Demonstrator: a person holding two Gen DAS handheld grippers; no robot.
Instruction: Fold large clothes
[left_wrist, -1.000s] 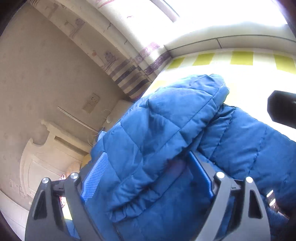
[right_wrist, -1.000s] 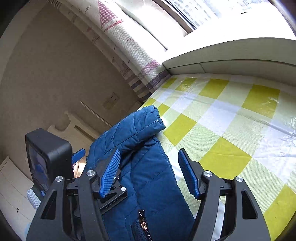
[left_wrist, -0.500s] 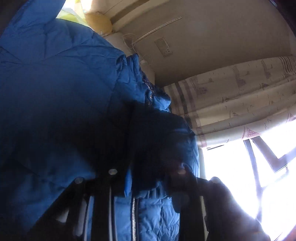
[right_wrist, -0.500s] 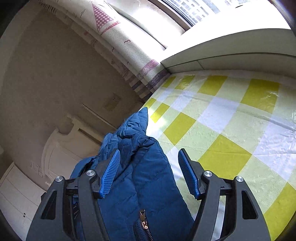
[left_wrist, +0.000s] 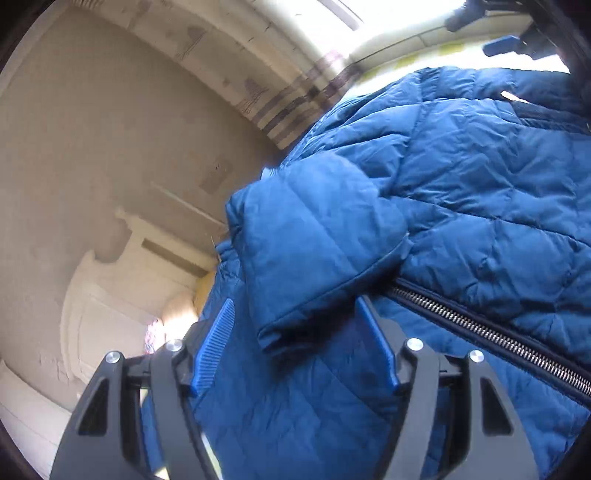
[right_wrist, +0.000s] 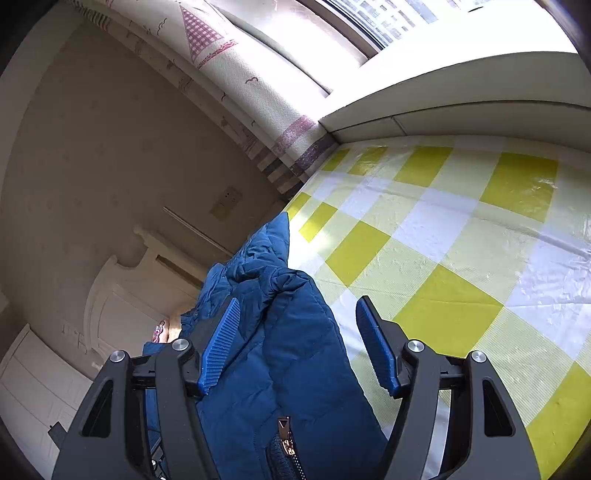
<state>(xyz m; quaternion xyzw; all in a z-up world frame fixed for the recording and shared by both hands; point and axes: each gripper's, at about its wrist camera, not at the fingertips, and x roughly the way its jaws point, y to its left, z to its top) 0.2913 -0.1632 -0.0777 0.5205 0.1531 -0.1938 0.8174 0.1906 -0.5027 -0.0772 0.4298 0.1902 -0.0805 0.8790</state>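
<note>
A blue quilted puffer jacket (left_wrist: 461, 192) fills the left wrist view, its metal zipper (left_wrist: 480, 328) running to the lower right. A folded sleeve cuff (left_wrist: 314, 258) lies between the spread fingers of my left gripper (left_wrist: 295, 347), which is open just above the fabric. In the right wrist view the jacket's edge (right_wrist: 280, 332) lies bunched along the left side of a yellow and white checked sheet (right_wrist: 443, 236). My right gripper (right_wrist: 297, 343) is open with jacket fabric between its pads, a zipper pull (right_wrist: 284, 424) near its base. The right gripper also shows at the top right of the left wrist view (left_wrist: 513, 40).
A beige wall with a socket (right_wrist: 225, 201) and a white headboard (right_wrist: 122, 291) stand at the left. A patterned curtain (right_wrist: 229, 62) and a bright window with a white sill (right_wrist: 461, 85) lie beyond the bed.
My left gripper swung round sharply, was shut on dark jacket fabric half a second ago, and now stands open with the sleeve cuff between its fingers. The right gripper stayed open and still.
</note>
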